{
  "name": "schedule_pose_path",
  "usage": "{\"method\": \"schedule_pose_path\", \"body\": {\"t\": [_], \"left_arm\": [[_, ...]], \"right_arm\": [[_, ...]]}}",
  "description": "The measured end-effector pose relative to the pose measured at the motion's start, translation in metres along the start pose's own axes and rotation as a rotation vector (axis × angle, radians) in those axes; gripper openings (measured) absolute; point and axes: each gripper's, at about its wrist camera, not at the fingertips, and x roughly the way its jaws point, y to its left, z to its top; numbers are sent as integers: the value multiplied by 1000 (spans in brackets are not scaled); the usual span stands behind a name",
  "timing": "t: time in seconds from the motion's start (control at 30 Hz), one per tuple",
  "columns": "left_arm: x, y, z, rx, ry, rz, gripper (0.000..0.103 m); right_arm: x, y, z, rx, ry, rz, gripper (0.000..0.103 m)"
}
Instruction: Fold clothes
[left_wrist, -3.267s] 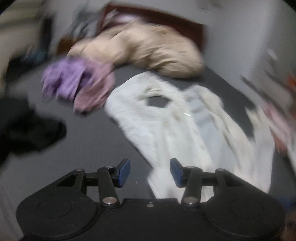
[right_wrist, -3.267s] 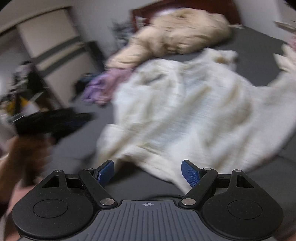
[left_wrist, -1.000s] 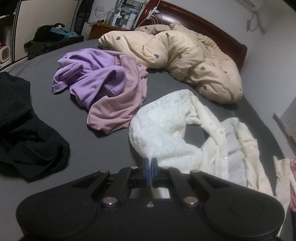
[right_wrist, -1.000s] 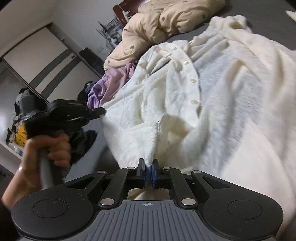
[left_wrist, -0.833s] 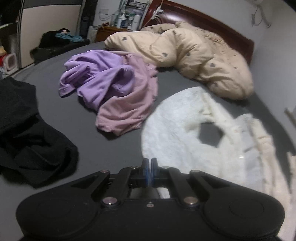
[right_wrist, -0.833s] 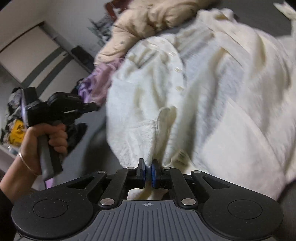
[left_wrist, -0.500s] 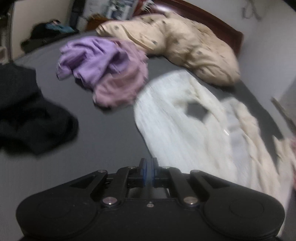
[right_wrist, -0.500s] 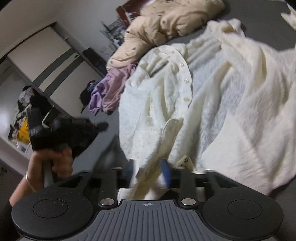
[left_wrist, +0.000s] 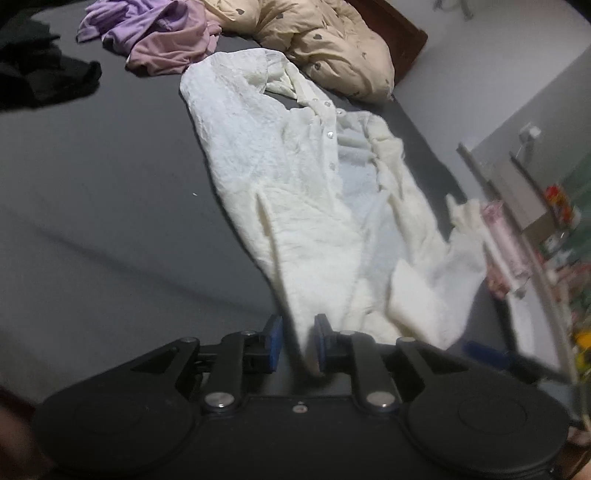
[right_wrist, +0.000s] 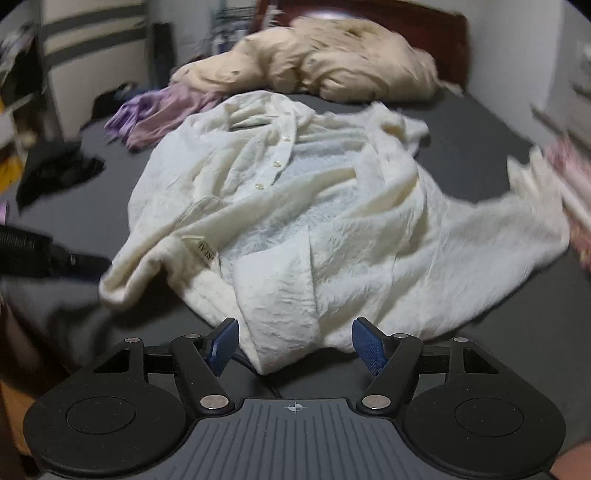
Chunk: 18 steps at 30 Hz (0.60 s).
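Note:
A cream fleece cardigan (left_wrist: 303, 192) with small buttons lies spread and rumpled on the dark grey bed sheet (left_wrist: 110, 206), lining showing. It also fills the middle of the right wrist view (right_wrist: 303, 206). My left gripper (left_wrist: 297, 341) is open a little, with the cardigan's hem corner hanging loose between its blue pads. My right gripper (right_wrist: 295, 345) is wide open, and the cardigan's front hem lies between its fingers without being pinched.
A purple and pink pile of clothes (left_wrist: 159, 33) and a black garment (left_wrist: 40, 77) lie at the far left. A beige quilt (right_wrist: 325, 70) is heaped by the wooden headboard (right_wrist: 369, 14). A pink garment (left_wrist: 506, 236) lies at the right edge.
Both grippers were shut on the cardigan's hem and pulled it toward me. The right one opened first, then the left, and the cardigan now lies flatter on the sheet.

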Motion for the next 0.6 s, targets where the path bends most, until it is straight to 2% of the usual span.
{"method": "schedule_pose_path", "body": {"t": [0.07,0.1,0.13,0.17,0.23,0.33,0.47,0.6], "left_arm": [[-1,-4,0,-25,-15,-26,20],[-3,-7,1,-15,-28,-33,26],[-3,-11,1,5,-38,-22,28],[-3,-15,1,25,-43,3,29],[-1,-22,0,69,-46,59,29],[3,-33,-4,139,-44,123,29],[16,-46,-14,250,-20,240,29],[17,-62,-24,337,-11,230,29]], "right_arm": [[7,2,3,11,2,1,65],[14,5,6,-7,8,-11,59],[21,8,9,-26,14,-22,39],[28,13,8,-75,22,-55,28],[34,23,2,-202,22,-136,14],[33,27,-7,-319,29,-194,12],[20,22,-19,-518,45,-327,11],[1,4,-27,-625,73,-442,12]]}}
